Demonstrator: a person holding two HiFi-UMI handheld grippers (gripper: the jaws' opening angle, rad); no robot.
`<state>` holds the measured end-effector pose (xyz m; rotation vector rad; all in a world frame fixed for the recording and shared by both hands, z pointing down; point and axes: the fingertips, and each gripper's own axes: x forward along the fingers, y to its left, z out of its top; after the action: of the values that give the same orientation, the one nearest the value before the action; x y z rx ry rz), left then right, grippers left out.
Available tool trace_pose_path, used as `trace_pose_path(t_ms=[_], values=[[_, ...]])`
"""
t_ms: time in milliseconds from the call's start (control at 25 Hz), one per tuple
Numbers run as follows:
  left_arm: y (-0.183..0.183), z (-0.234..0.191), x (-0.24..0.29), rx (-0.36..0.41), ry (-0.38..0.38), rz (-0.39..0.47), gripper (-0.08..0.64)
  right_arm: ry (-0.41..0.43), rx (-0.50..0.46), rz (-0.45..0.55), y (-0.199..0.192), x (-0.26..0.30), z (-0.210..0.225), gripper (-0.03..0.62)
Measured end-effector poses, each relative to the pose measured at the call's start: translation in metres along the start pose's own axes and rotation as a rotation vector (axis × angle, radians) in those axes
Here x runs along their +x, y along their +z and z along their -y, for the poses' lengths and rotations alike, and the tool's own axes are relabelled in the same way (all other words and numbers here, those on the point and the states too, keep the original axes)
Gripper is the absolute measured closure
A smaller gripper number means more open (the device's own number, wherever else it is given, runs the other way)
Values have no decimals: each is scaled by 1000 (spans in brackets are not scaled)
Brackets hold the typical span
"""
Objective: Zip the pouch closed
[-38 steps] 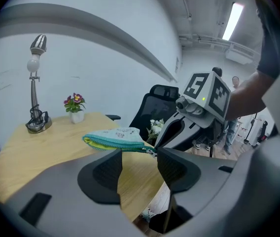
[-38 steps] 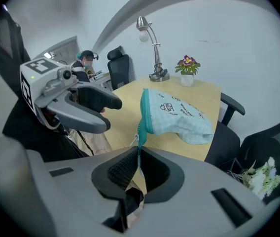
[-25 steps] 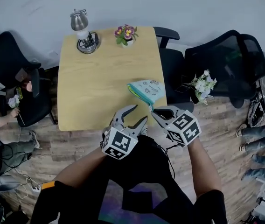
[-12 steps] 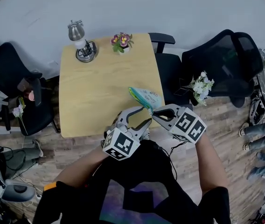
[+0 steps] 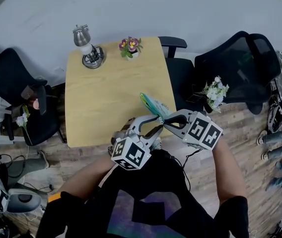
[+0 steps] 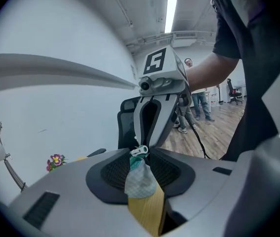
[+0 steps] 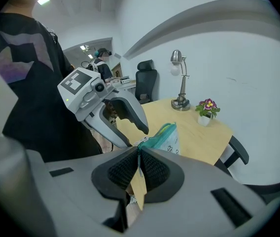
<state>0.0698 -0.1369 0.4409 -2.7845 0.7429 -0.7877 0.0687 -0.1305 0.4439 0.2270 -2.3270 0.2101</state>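
The pouch (image 5: 154,104), white with a teal zipper edge, hangs in the air over the table's near right corner, turned edge-on. My right gripper (image 5: 165,123) is shut on the small white zipper pull (image 6: 140,150) at the pouch's near end. Across from it, my left gripper (image 5: 157,124) has just been closing its jaws, with the pouch's near corner (image 6: 140,179) between them. The checked fabric fills the gap and touches both pads. In the right gripper view the pouch (image 7: 165,138) stretches away from my jaws, and the left gripper (image 7: 137,137) shows just beyond.
The wooden table (image 5: 96,108) carries a silver desk lamp (image 5: 86,46) and a small flower pot (image 5: 131,47) at its far edge. Black office chairs stand to the right (image 5: 235,63) and left (image 5: 12,93). White flowers (image 5: 213,90) sit beside the right chair.
The pouch has come up off the table and turned edge-on. Both grippers rose and rolled. The left jaws narrowed from wide open onto the pouch's corner.
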Motion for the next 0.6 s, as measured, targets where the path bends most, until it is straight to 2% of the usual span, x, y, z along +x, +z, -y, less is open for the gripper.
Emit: trace_pose_path(t_ms=[320,400,520,600], values=[[2,6,3,96,-29,-12,460,15,-31,-46,-4,-2,-5,561],[3,7,2,77,-45,-6,465,14,-36,-52,-4,-2,-6,561],[5,5,0,-1,-80,21,474,8,-45,-61,-5,-3,-5,561],[7,1,-1,-52,-85,37,525,9,-49,-66,-6,-3,-5,561]])
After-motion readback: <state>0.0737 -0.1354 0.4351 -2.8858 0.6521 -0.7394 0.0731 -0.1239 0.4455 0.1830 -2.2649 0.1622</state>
